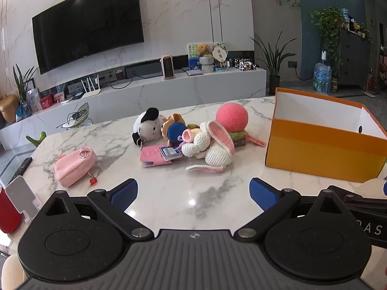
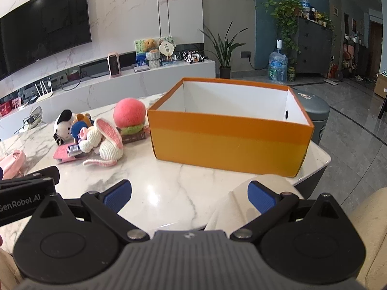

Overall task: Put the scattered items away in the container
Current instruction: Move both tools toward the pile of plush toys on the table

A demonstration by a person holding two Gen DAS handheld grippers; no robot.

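Both grippers spread wide, empty, low over the near edge of the marble table [image 1: 169, 193]: left gripper [image 1: 193, 192] facing the toy pile, right gripper [image 2: 189, 194] facing the box [image 2: 227, 142].

Box open, orange outside, white inside, on the table's right part. Just left of it, the pile: pink ball [image 1: 231, 117], crochet rabbit [image 1: 212, 147], panda plush [image 1: 148, 126], pink case [image 1: 157, 155] under a card pack [image 1: 170, 153]. Pink pouch [image 1: 73, 165] apart, further left.
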